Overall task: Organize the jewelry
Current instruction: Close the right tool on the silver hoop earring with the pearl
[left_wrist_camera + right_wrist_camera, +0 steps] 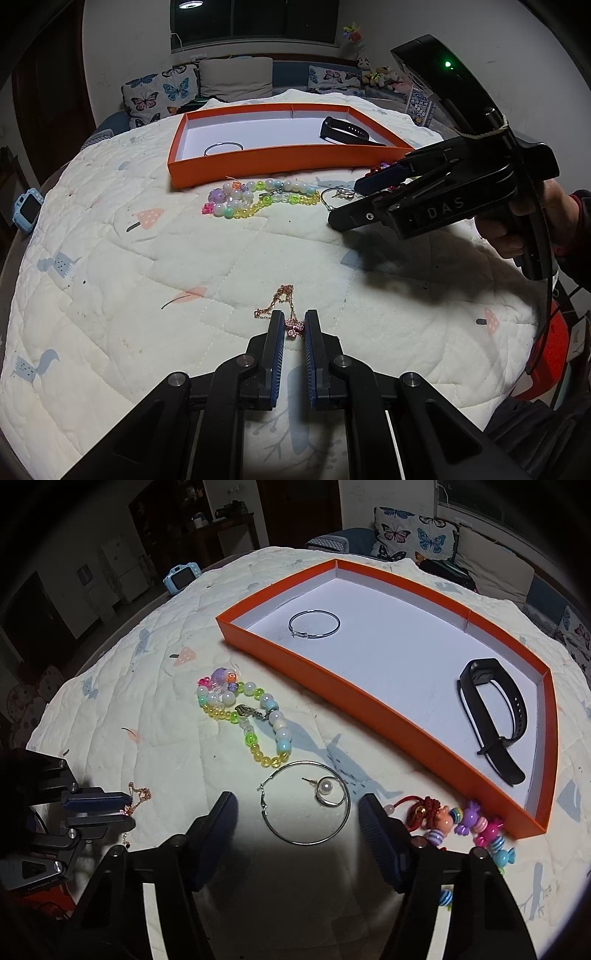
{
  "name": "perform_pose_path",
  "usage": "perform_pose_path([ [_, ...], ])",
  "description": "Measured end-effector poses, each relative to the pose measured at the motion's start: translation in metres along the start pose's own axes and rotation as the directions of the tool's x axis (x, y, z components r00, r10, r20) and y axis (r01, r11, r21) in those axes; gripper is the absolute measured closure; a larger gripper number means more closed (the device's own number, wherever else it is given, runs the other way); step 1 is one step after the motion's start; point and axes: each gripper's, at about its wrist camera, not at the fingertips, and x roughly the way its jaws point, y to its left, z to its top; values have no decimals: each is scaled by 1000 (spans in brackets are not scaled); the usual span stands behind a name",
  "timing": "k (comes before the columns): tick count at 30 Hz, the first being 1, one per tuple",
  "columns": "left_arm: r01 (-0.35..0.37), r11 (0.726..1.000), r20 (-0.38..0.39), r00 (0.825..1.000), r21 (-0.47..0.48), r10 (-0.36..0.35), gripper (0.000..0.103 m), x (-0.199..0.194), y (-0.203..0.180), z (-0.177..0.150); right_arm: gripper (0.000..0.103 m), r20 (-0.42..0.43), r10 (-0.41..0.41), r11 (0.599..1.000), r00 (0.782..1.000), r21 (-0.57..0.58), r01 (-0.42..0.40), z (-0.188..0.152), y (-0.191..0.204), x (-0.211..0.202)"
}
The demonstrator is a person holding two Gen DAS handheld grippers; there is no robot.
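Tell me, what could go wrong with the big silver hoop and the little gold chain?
The right gripper has its fingers either side of the silver hoop, and a pearl earring lies inside it, so the pearl might get dragged or left behind. The left gripper pinches only the pink charm of the gold chain, whose loose end could snag on the quilt.

- Quilted cloth bedcover (pixel 155 716) is looking soft and matt.
- Orange tray (pixel 369 716) is appearing smooth, like matt card.
- Hoop earring (pixel 306 840) is gleaming like metal.
- Bead bracelet (pixel 251 716) is shining glossy, plastic-like.
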Motion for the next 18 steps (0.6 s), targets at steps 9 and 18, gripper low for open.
perform_pose_path([
  [9, 12, 1000, 8, 1000, -14, -12, 92, -2, 2, 0, 48, -4, -3, 1000, 1000, 14, 3, 2, -4, -1],
  [18, 33, 999, 48, 998, -36, -31, 92, -17, 6, 7, 49, 40, 10, 999, 999, 46, -12, -2, 1, -16],
])
